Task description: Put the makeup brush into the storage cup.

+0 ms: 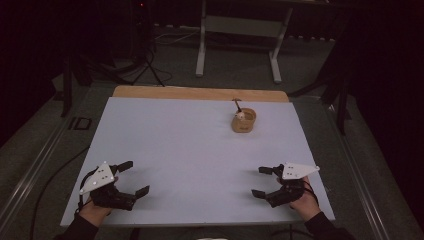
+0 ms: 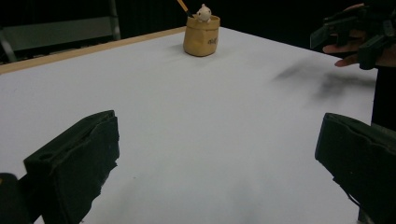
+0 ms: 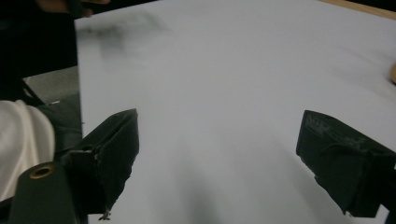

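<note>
Fingers on both grippers are sitting spread wide with nothing between them, so neither one is gripping anything. Left gripper [image 1: 133, 179] is hovering near the front left corner of the white table [image 1: 190, 150], with the person's hand [image 1: 92, 210] coming in from the bottom edge and the jaws angling inward toward the middle. Right gripper [image 1: 262, 181] is mirroring that near the front right corner, jaws pointing left, wrist [image 1: 307, 205] resting just at the table's edge. Both are showing their grey three-cornered plates on top.

Well apart from both, a little tan pot [image 1: 244, 120] is standing upright near the far edge, right of centre. It's holding a small white figure [image 2: 203, 12] and a thin stick [image 2: 182, 5] that's leaning out to the left. From the left gripper view, the pot is sitting far ahead between the two black jaws, and the right gripper is showing at the upper right.
</note>
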A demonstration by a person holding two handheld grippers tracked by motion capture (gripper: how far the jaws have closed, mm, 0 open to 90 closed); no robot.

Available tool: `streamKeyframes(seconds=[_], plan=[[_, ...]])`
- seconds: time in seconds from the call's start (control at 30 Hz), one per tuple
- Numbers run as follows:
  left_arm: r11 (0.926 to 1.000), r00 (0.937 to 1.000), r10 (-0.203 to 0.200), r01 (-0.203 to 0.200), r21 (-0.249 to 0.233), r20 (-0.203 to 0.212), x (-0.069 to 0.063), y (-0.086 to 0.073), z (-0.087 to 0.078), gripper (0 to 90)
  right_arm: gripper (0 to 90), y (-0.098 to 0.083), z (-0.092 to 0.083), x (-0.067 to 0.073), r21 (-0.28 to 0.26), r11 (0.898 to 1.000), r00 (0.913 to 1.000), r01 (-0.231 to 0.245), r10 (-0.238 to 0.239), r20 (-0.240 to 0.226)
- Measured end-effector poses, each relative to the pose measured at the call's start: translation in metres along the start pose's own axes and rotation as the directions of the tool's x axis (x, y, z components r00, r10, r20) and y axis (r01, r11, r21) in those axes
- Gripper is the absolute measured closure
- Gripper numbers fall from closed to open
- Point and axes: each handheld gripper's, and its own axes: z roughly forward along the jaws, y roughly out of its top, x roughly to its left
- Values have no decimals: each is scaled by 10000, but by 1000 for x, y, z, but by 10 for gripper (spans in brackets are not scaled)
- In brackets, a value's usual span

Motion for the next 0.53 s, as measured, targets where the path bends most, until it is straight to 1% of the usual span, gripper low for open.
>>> streamKeyframes(seconds=[0.03,0.07,0.13,0.23,0.43,0.53], plan=[[10000,10000,0,0,0,0,0,0,0,4,133,0,1,1,-8,10000,10000,90,-90,-41],[10000,10000,31,-31,14,1,0,0,0,4,133,-1,4,2,135,9998,9995,136,-132,-286],[10000,10000,8,-8,11,-5,0,0,0,4,133,-2,7,4,166,9996,9989,239,-232,-403],[10000,10000,4,-4,24,-7,0,0,0,4,133,-3,8,4,174,9996,9988,237,-230,-421],[10000,10000,17,-17,37,-5,0,0,0,4,133,-6,8,2,186,9998,9985,-2,12,-540],[10000,10000,31,-31,41,-18,0,-1,0,4,133,-6,8,1,197,9998,9985,-9,20,-555]])
